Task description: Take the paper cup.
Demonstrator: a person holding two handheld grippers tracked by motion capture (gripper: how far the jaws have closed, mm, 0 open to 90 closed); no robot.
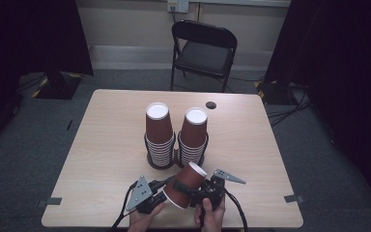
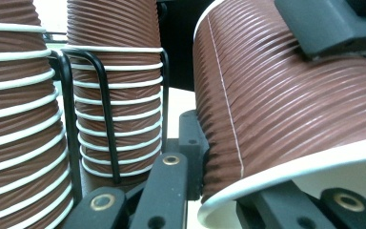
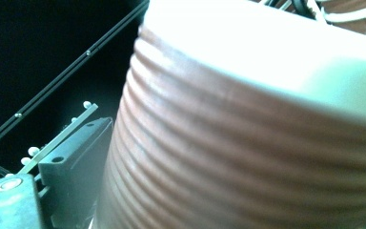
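Both claws, left and right, closed on 1 tilted cup, just before 2 stacks.

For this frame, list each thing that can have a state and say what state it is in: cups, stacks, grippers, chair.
Loose cup: tilted, held off the table between both grippers.
Left stack: upside down, upright in wire holder.
Right stack: same.
Left gripper: at the cup's rim.
Right gripper: against the cup's side.
Folding chair: unfolded, unoccupied.
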